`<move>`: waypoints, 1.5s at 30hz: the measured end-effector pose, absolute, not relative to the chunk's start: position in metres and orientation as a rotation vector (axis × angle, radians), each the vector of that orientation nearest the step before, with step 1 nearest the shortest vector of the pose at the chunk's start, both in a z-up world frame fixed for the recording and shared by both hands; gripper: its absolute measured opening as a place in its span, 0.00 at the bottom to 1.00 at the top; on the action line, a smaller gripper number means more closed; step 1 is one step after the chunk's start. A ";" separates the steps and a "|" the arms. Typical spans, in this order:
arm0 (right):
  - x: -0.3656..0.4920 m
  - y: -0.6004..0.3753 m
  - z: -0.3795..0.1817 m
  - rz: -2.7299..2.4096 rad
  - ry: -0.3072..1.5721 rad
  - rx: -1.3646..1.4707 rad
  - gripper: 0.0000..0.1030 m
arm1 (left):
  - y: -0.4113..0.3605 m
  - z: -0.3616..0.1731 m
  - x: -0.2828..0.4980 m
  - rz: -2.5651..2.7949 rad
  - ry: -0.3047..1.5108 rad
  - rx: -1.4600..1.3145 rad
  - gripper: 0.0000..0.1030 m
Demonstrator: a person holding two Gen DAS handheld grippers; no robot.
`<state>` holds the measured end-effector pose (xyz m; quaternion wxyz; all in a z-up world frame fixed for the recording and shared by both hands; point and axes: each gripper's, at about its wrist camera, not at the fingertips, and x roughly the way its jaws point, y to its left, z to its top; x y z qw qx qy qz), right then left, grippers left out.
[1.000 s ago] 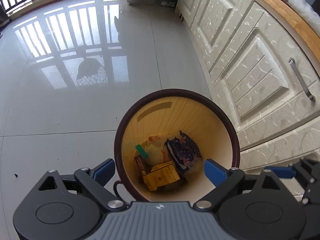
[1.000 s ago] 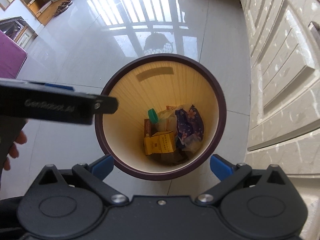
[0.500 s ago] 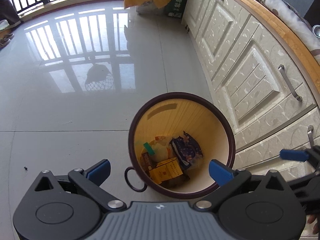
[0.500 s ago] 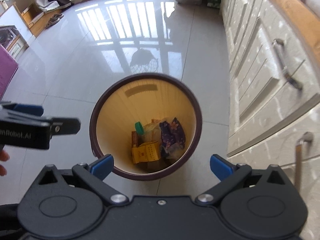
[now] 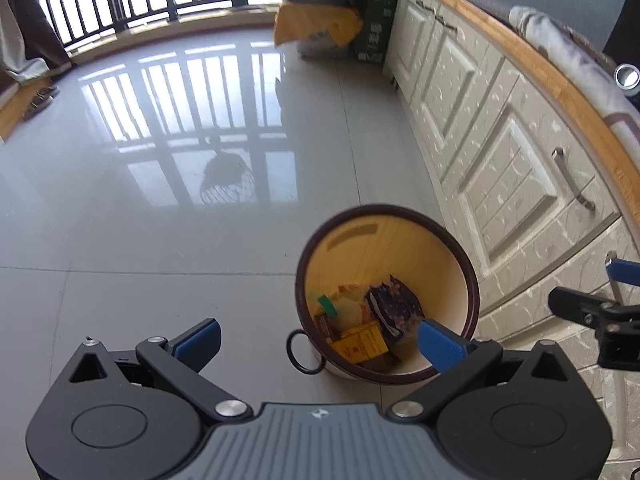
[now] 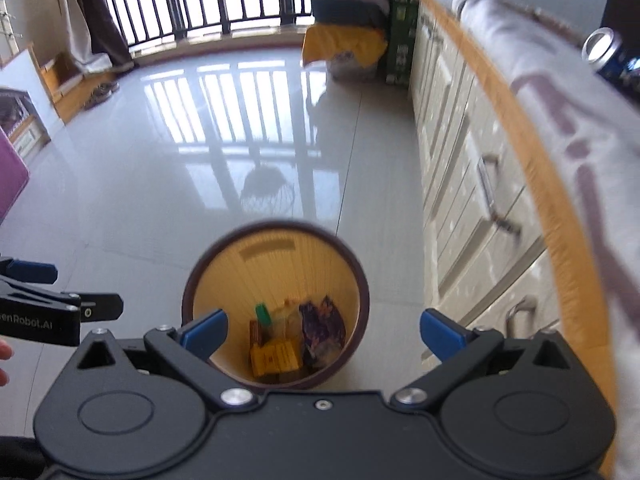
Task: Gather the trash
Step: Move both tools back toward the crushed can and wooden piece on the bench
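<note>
Both grippers hang over the floor, pointing down at a round trash bin (image 5: 471, 280) w/ dark brown rim and pale yellow inside. Left gripper (image 5: 318, 340): jaws spread full wide, blue pads empty, nothing btwn them; its right pad sits in front of the bin's near rim in left wrist view. Right gripper (image 6: 322, 330): jaws also wide apart, nothing held, bin seen btwn the pads.

Bin stands on glossy grey tile floor (image 5: 160, 200), near the cream cabinet fronts (image 5: 520, 184) on the right. Trash lies at the bottom: yellow carton (image 6: 276, 356), dark purple snack wrapper (image 6: 322, 326), crumpled pale wrapper w/ a green cap (image 6: 263, 312) by it, a brownish packet at the left edge. Small dark ring (image 5: 305, 351) sticks out from the bin's left side.

Counter above the cabinets has a wood edge, cloth draped on it, and a drink can (image 6: 606, 54) lying far right. Railing + bright window at the back.
</note>
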<state>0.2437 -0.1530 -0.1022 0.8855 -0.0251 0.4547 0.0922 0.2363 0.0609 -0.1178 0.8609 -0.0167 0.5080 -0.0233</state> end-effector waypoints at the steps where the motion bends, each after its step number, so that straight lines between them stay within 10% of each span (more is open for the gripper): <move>1: 0.241 -0.154 -0.097 0.188 0.929 -0.050 1.00 | 0.061 -0.114 0.235 -0.046 1.057 -0.033 1.00; 45: 0.152 -0.356 0.057 -0.234 0.400 0.037 1.00 | -0.110 0.033 0.209 -0.405 0.542 -0.057 1.00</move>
